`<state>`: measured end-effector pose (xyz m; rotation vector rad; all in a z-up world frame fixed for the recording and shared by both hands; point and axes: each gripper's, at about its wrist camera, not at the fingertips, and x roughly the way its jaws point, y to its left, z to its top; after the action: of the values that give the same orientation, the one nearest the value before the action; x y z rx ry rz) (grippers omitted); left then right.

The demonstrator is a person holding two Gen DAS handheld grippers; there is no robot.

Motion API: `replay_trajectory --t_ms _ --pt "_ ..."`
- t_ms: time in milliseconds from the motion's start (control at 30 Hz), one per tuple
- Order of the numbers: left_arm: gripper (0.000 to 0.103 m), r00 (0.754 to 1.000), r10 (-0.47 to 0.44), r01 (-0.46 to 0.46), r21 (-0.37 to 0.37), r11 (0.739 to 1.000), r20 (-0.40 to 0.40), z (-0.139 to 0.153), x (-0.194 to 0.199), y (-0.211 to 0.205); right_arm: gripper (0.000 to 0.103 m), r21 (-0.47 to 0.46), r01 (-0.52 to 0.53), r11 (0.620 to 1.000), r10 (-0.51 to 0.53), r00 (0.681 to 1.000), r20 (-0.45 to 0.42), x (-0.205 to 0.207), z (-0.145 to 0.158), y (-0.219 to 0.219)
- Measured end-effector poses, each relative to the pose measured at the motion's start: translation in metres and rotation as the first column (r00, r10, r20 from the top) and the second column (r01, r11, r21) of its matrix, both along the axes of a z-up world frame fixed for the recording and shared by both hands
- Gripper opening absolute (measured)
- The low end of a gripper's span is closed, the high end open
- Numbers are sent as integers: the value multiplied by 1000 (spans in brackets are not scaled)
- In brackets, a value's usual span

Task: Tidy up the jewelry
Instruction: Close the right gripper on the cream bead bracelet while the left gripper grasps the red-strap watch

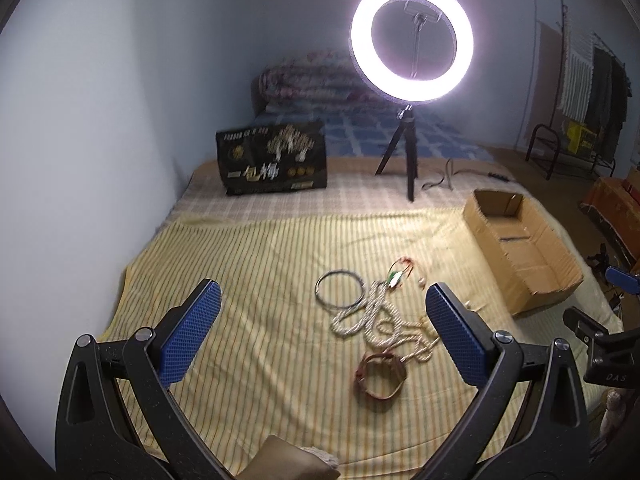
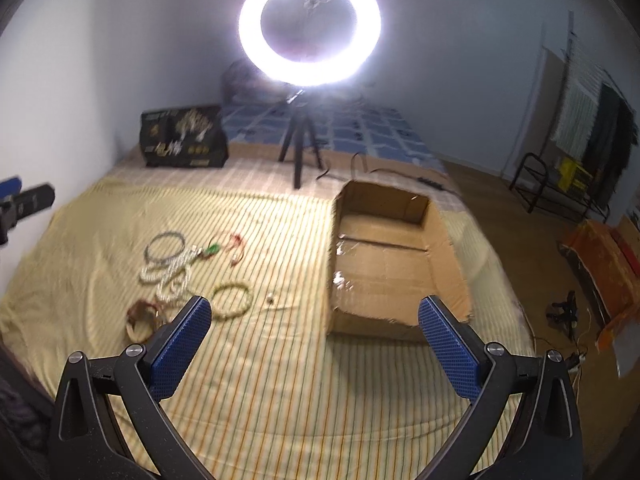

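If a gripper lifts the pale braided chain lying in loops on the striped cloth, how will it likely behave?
The braided chain lies in loose, overlapping loops, so it is probably floppy and would dangle and stretch out when lifted. It overlaps the thin ring necklace and runs close by the brown bracelet, so it may snag and drag them along.

Both wrist cameras are looking forward and down between their own spread jaws across the striped bedsheet (image 1: pixel 260 264), the left view sitting nearer the jewelry pile (image 1: pixel 376 312), the right view facing the cardboard box (image 2: pixel 384 264), and both are sharing pile, box and ring light (image 1: pixel 412 42).
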<state>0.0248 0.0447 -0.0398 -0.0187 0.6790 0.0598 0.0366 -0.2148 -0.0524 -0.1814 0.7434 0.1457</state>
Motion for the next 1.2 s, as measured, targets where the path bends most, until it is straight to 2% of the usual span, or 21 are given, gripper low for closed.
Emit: replay_trajectory --t_ms 167,300,400,500,567,633,700,833,933,1067,1200 --pt "103 997 4 -8 -50 999 -78 -22 7 21 102 54 -99 994 101 994 -47 7 -18 0" --pt "102 992 -15 3 -93 996 -127 -41 10 31 103 28 -153 988 154 986 -65 16 -26 8" --pt "98 983 -36 12 -130 991 -181 -52 13 31 102 0 -198 980 196 974 -109 26 -31 18" --pt "84 970 -71 36 -151 988 -232 -61 15 25 102 21 -214 977 214 959 -186 38 -39 21" --pt "77 955 -112 68 -165 984 -274 -69 18 18 95 67 -218 974 228 944 -239 45 -47 24" --pt "64 937 -135 76 -191 979 -321 -79 23 14 85 97 -230 968 249 927 -280 51 -54 27" --pt "60 913 -152 69 -225 972 -378 -94 27 12 77 108 -237 965 259 915 -309 57 -61 30" --pt "59 867 -196 74 -270 960 -459 -115 30 5 54 157 -228 961 272 883 -382 71 -74 32" --pt "59 870 -187 70 -260 963 -456 -120 30 2 44 189 -199 962 264 859 -439 81 -87 33" --pt "59 881 -157 66 -213 975 -446 -122 33 2 38 254 -120 960 236 834 -499 94 -99 29" --pt "59 873 -145 27 -251 968 -466 -129 40 9 36 298 -47 953 207 822 -530 106 -108 23"
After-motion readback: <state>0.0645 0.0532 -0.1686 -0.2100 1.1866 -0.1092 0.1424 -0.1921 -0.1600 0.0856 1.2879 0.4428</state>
